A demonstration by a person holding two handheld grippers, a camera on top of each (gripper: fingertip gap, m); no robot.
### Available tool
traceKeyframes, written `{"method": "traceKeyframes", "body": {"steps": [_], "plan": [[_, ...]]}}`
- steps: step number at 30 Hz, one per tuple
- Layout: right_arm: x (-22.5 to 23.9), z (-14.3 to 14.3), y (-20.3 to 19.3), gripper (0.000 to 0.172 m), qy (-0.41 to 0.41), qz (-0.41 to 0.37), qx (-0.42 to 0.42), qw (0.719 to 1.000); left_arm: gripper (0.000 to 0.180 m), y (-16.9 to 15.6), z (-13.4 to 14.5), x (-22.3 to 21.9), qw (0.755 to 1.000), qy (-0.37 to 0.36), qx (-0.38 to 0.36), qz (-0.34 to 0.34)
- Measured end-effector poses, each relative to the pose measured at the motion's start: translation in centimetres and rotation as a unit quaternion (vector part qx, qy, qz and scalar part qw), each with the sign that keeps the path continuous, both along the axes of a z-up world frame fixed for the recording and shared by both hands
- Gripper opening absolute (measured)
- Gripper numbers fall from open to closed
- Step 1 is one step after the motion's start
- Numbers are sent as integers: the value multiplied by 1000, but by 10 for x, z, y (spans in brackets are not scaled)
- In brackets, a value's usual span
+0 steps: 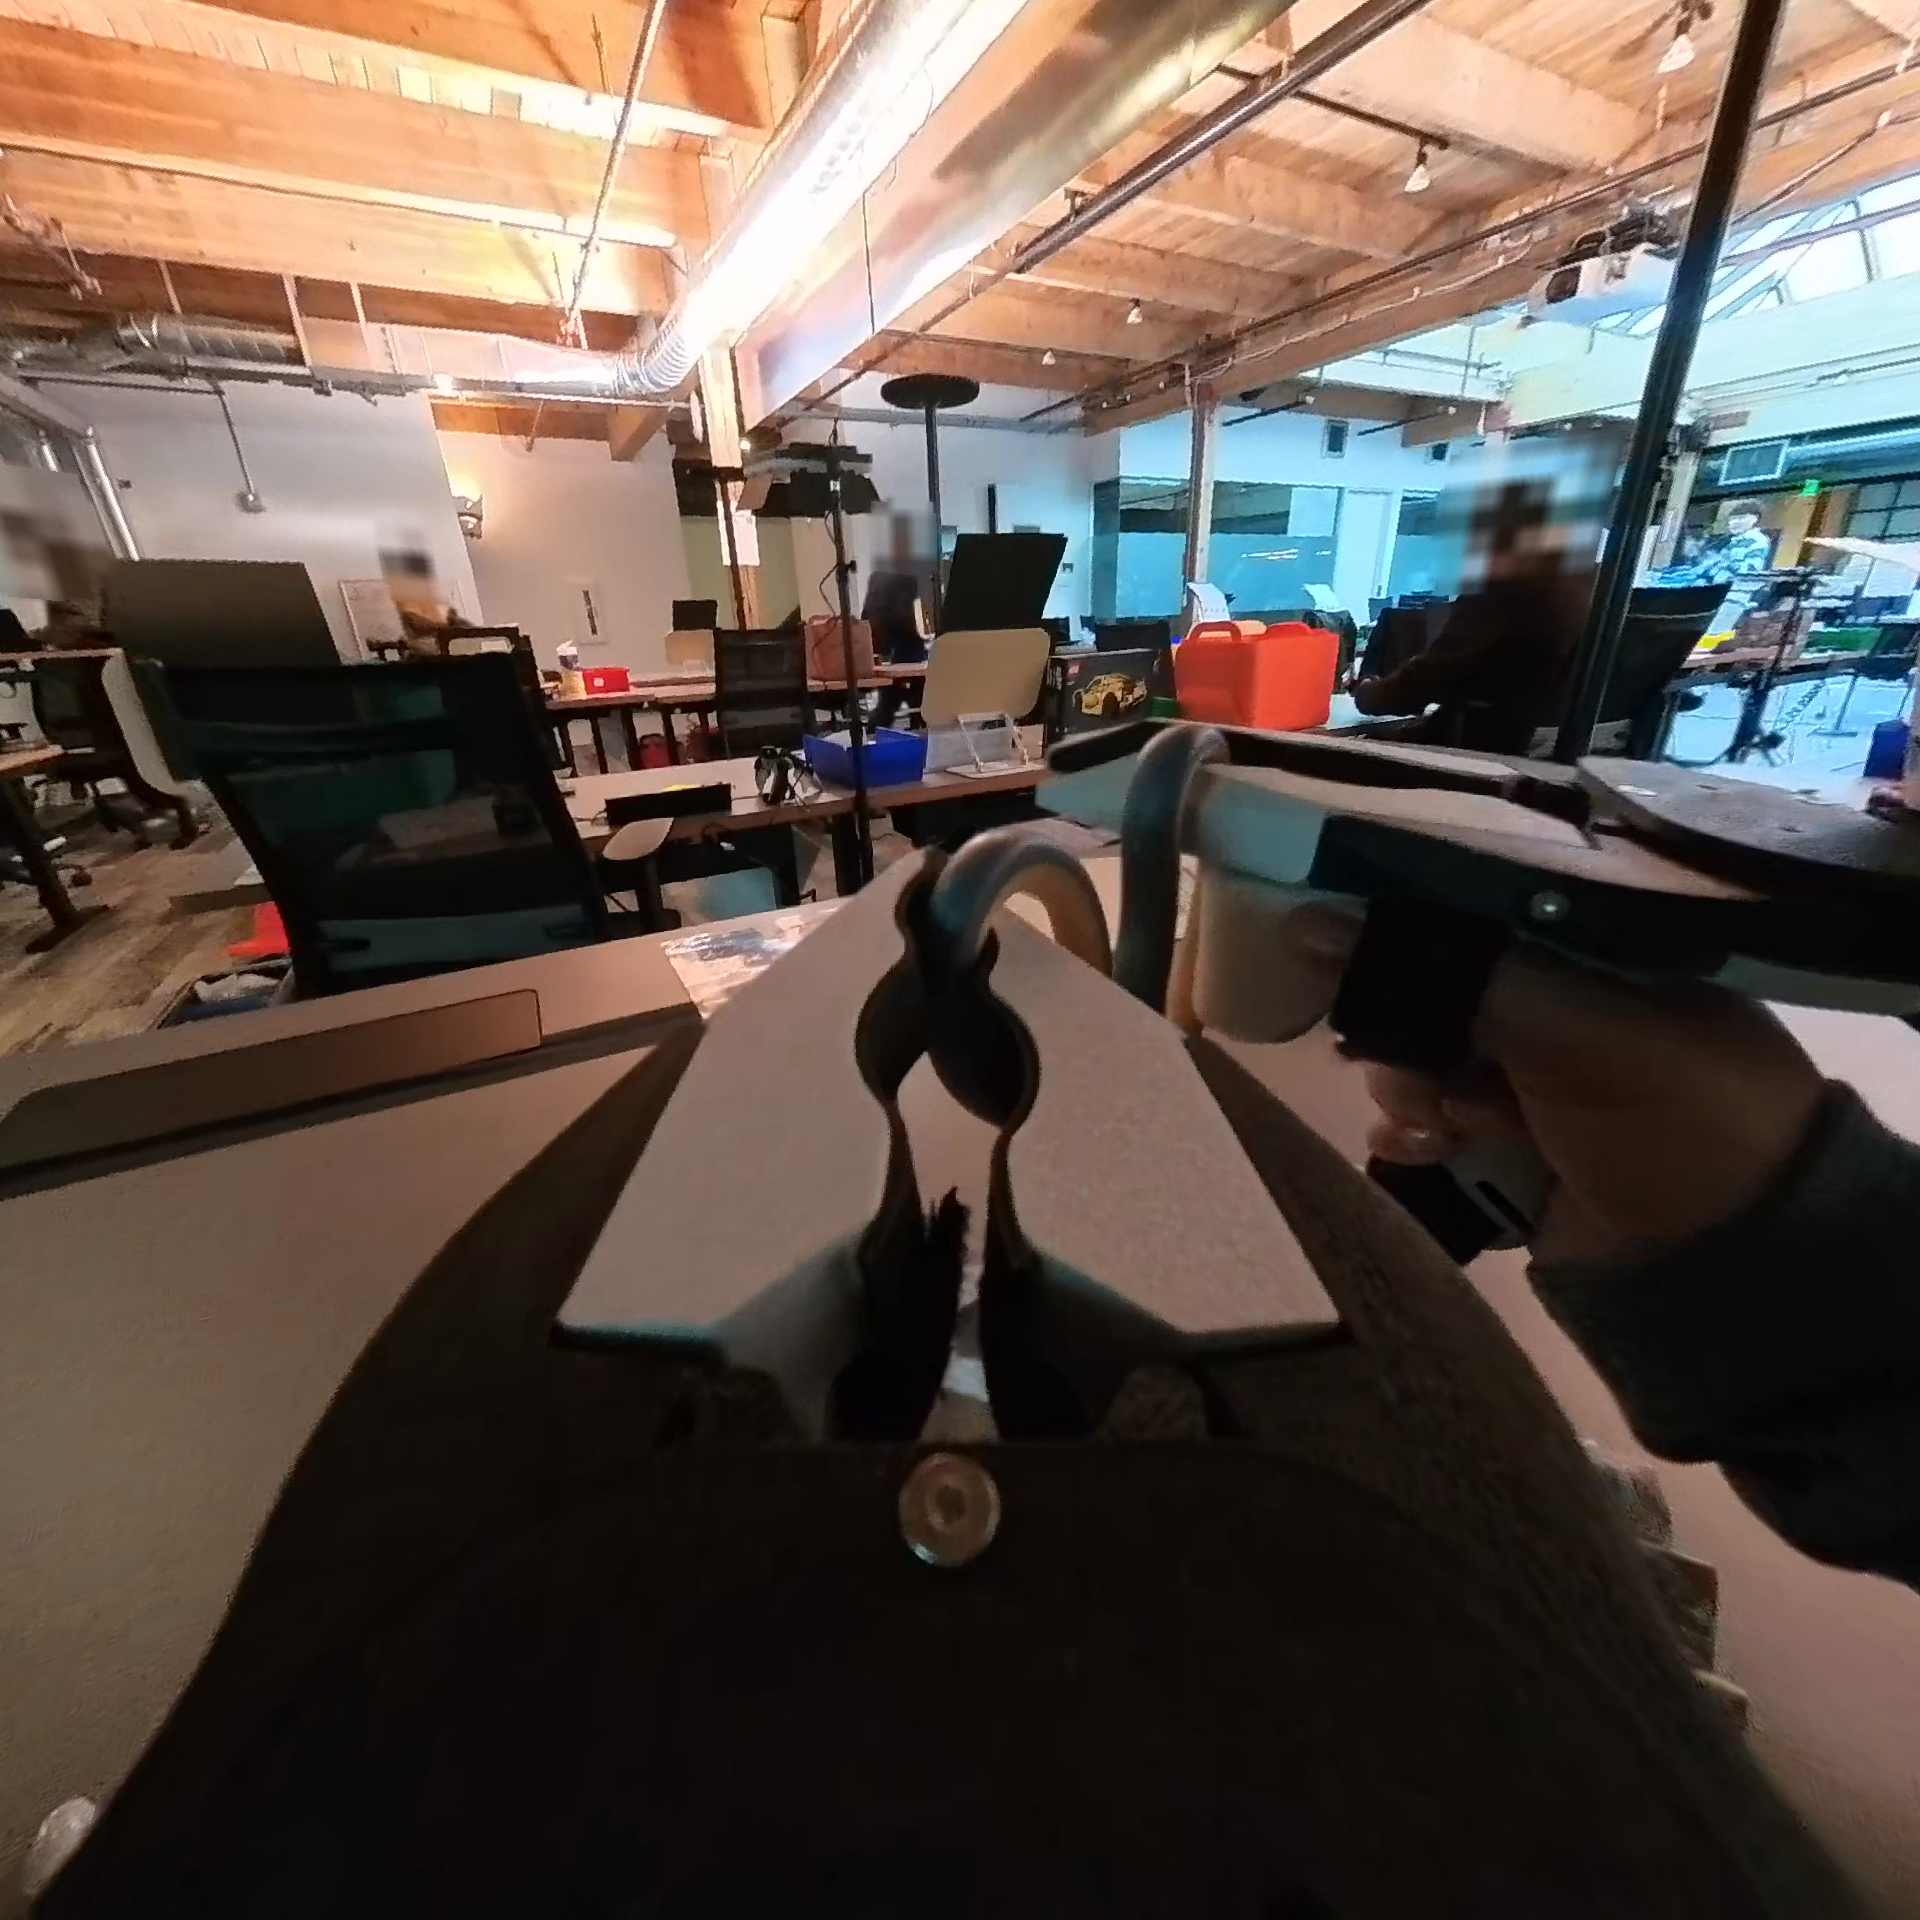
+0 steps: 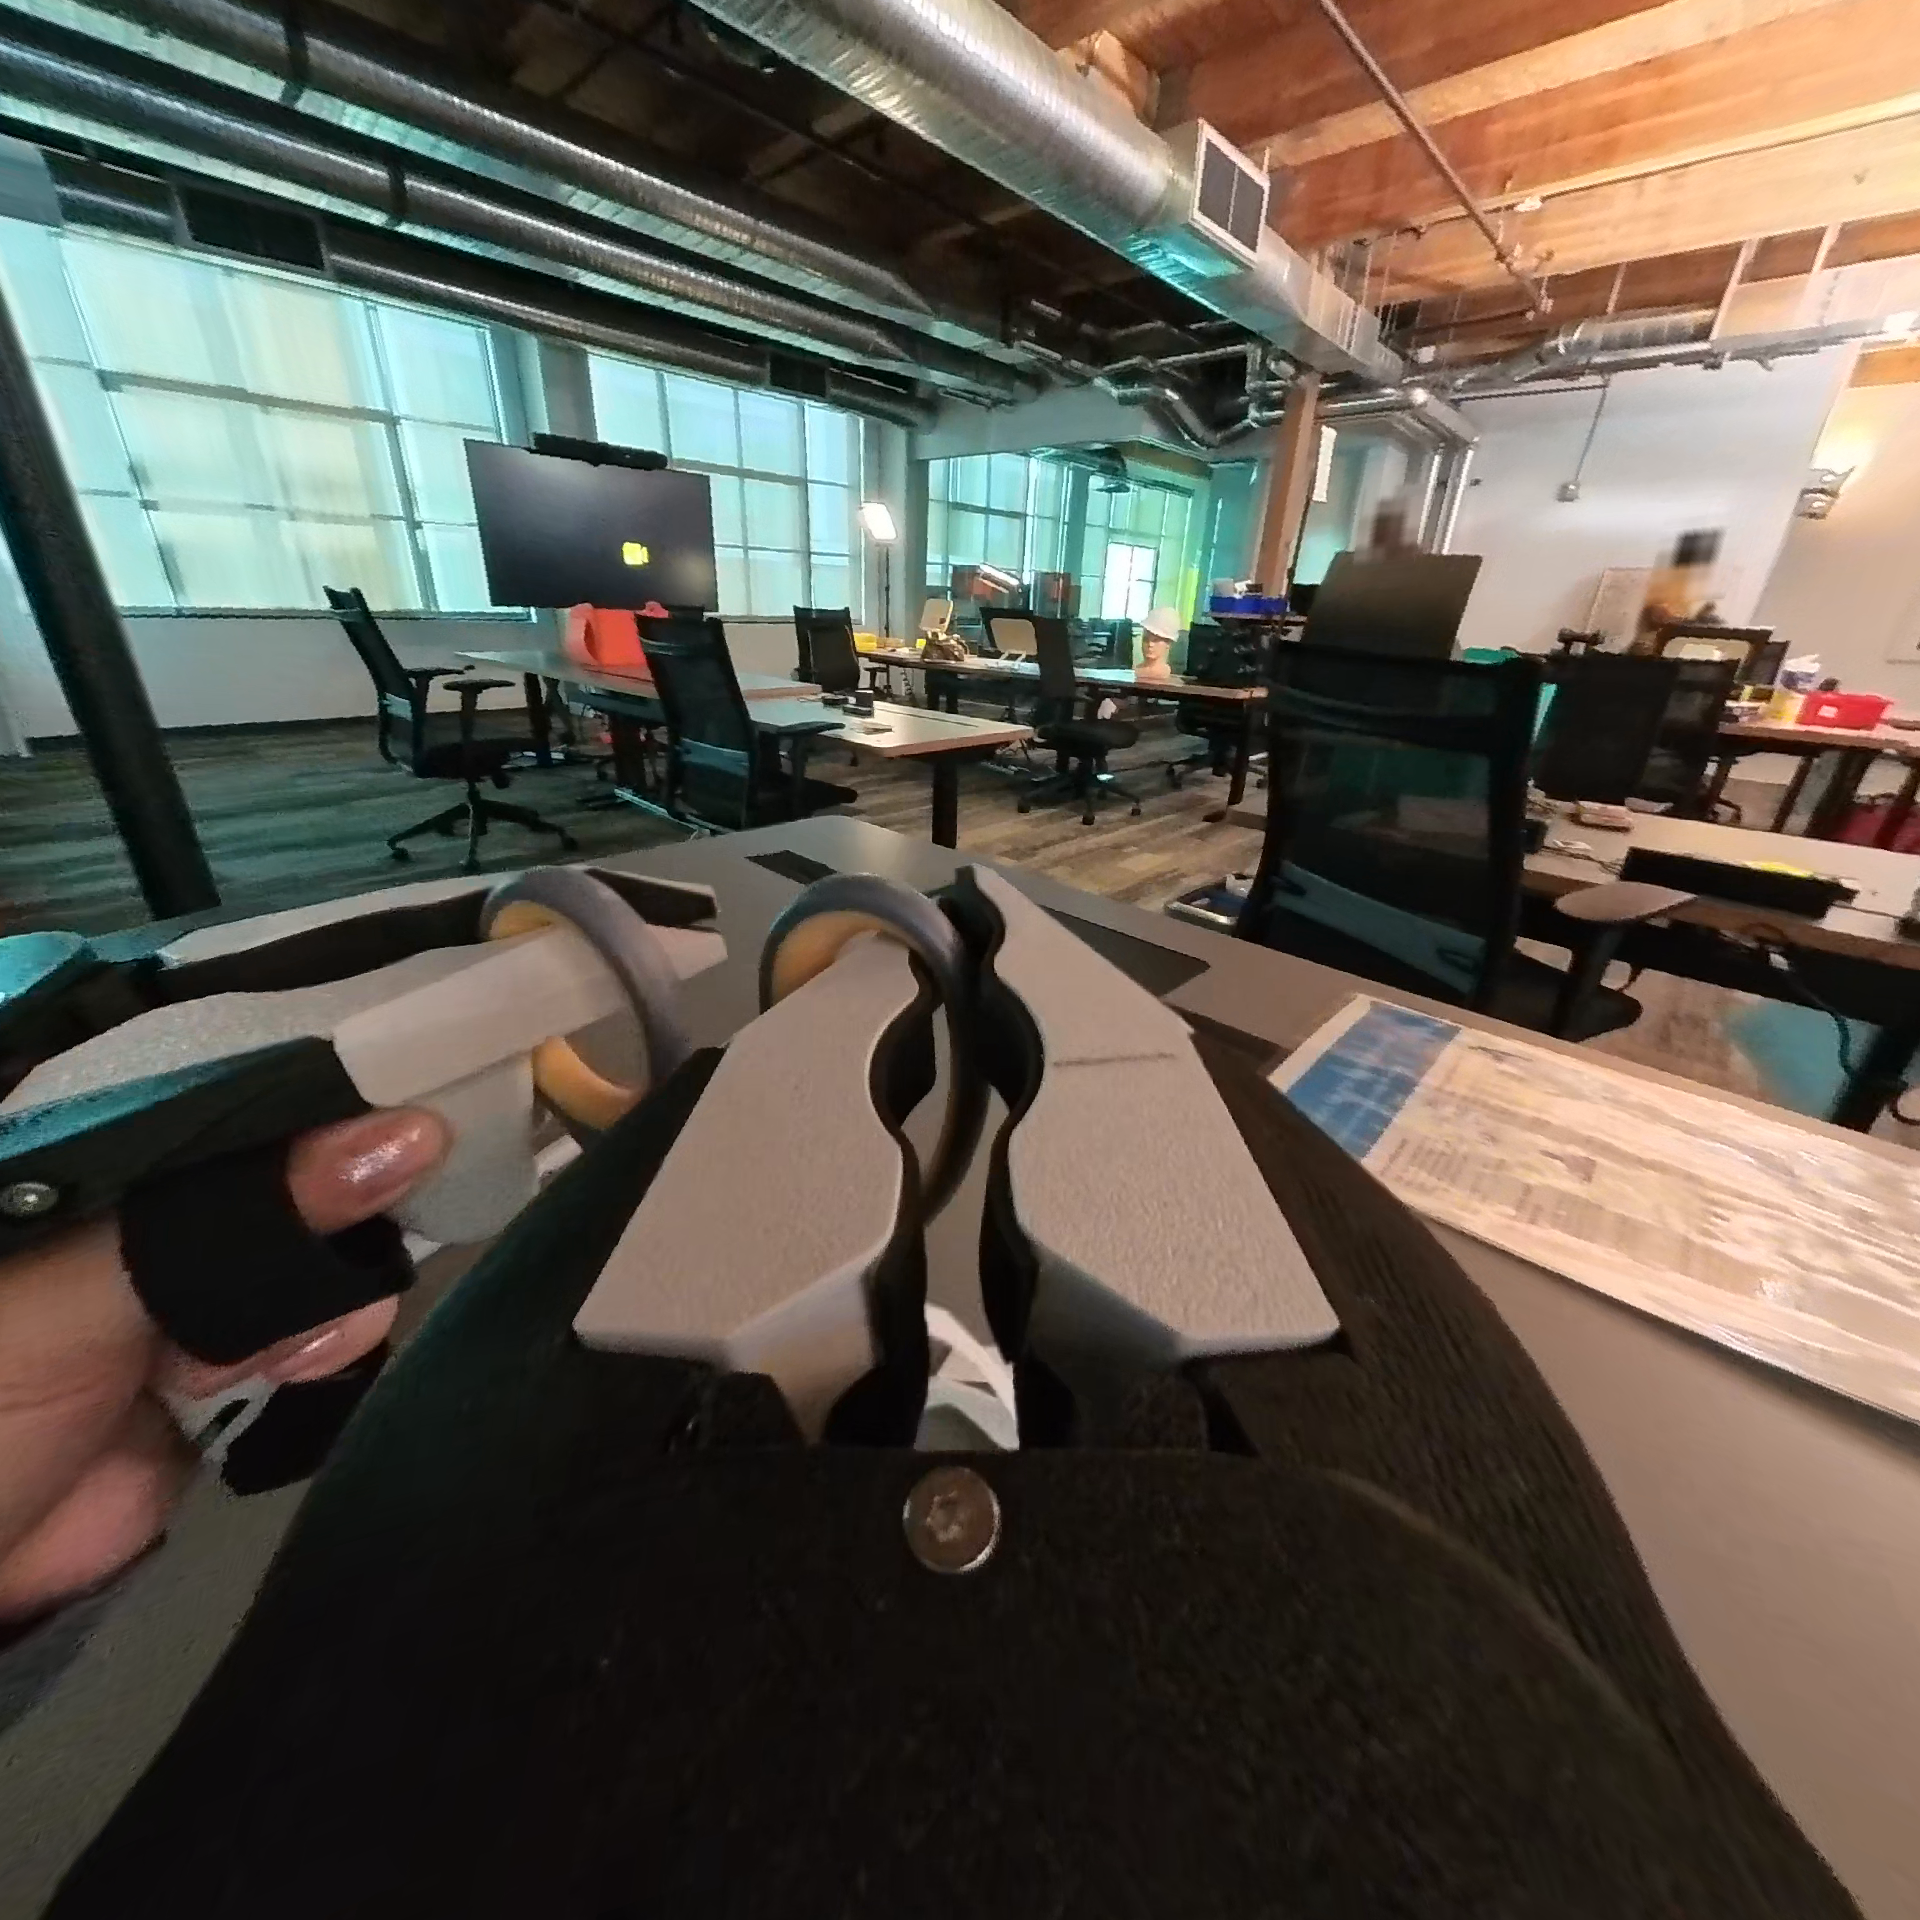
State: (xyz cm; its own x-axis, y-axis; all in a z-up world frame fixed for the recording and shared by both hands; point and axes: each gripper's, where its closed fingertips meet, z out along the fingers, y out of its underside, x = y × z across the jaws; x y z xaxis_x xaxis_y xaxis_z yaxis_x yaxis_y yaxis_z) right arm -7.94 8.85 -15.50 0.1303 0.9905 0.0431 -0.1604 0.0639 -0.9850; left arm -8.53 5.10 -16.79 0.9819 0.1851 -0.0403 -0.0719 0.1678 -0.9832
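My left gripper (image 1: 951, 925) is shut on the band of a ring (image 1: 1029, 857), grey outside and yellowish inside, held above a grey desk (image 1: 208, 1247). My right gripper (image 2: 961, 914) is shut on a second ring of the same kind (image 2: 862, 904). The two grippers are close together, tips nearly side by side. In the left wrist view the right gripper (image 1: 1132, 779) comes in from the right with its ring (image 1: 1153, 862). In the right wrist view the left gripper (image 2: 686, 935) comes in from the left with its ring (image 2: 623, 956). A hand (image 2: 83, 1403) holds each handle.
A laminated printed sheet (image 2: 1610, 1174) lies on the desk to the right. A black mesh chair (image 1: 384, 810) stands behind the desk. A black pole (image 2: 83, 623) rises at the left. Beyond are office desks, chairs, a blue bin (image 1: 862, 753) and an orange tub (image 1: 1257, 675).
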Motion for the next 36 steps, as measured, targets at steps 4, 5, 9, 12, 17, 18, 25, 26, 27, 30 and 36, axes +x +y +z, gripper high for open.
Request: {"method": "traceKeyframes", "body": {"steps": [4,5,9,12,17,18,25,26,27,30,36], "plan": [[2,5,-7,0,10,-9,5,1000,0,0,5,8,1000,8,14,-1],[3,5,-8,0,11,-9,3,1000,0,0,6,8,1000,5,17,-3],[4,6,-8,0,16,-27,4,1000,0,1,8,10,1000,-1,26,0],[8,6,-6,0,15,-28,9,999,0,3,7,15,1000,12,23,-9],[15,2,-3,0,-1,-31,37,999,0,6,7,13,998,57,8,-17],[16,2,-1,0,0,-31,35,999,0,6,6,11,998,55,5,-20],[27,2,9,0,-4,-38,45,998,0,-1,8,1,997,68,10,-27],[29,3,12,0,0,-39,42,998,0,-2,9,-3,998,60,14,-30],[32,5,14,0,4,-42,38,998,0,-3,10,-6,998,49,18,-35],[40,9,23,0,16,-41,19,999,0,-7,12,-18,998,18,28,-45],[43,7,19,0,-4,-9,22,1000,0,-5,5,-27,998,9,18,-63]]}}
